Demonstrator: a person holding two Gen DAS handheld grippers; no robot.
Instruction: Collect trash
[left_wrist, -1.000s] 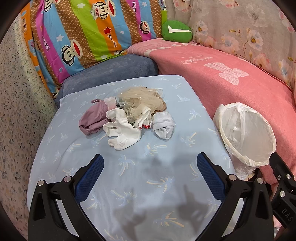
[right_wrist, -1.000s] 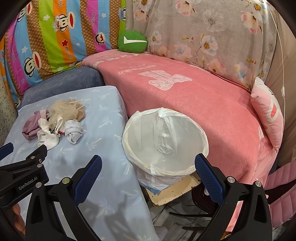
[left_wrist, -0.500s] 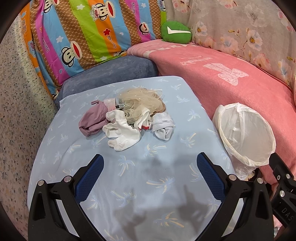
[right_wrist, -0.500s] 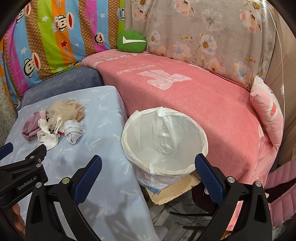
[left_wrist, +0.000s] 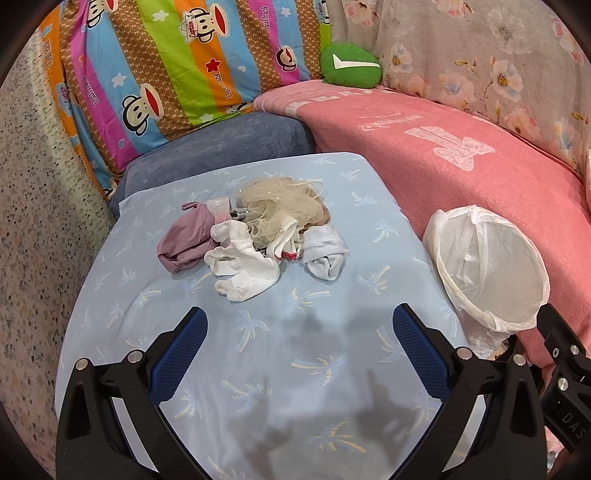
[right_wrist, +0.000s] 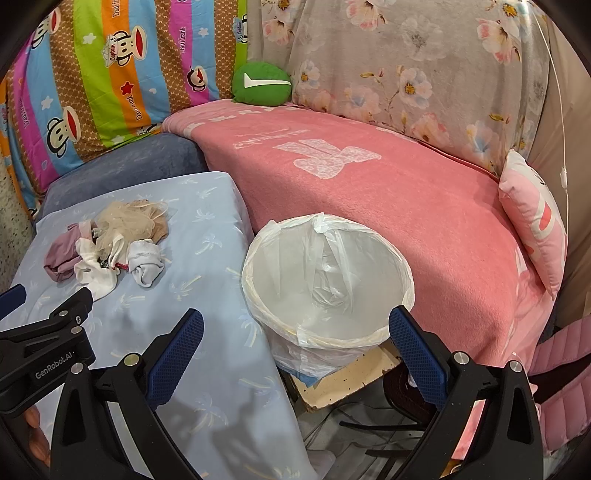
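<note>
A pile of small cloth items lies on the light blue sheet (left_wrist: 258, 350): white socks (left_wrist: 240, 266), a mauve cloth (left_wrist: 184, 240), beige netting (left_wrist: 284, 199) and a grey-white sock (left_wrist: 325, 251). The pile also shows in the right wrist view (right_wrist: 107, 240). A white bin lined with a plastic bag (left_wrist: 487, 266) stands to the right of the sheet, and its inside shows bare (right_wrist: 328, 280). My left gripper (left_wrist: 299, 328) is open and empty, short of the pile. My right gripper (right_wrist: 295, 328) is open and empty, just before the bin's near rim.
A pink blanket (right_wrist: 369, 177) covers the seat behind the bin. A striped monkey-print cushion (left_wrist: 166, 74), a green cushion (left_wrist: 351, 66) and a pink pillow (right_wrist: 532, 221) lie around. A board and dark cables (right_wrist: 351, 376) lie under the bin.
Both views have shifted only slightly; the pile sits a little lower in the left wrist view. Both grippers stay open and empty.
</note>
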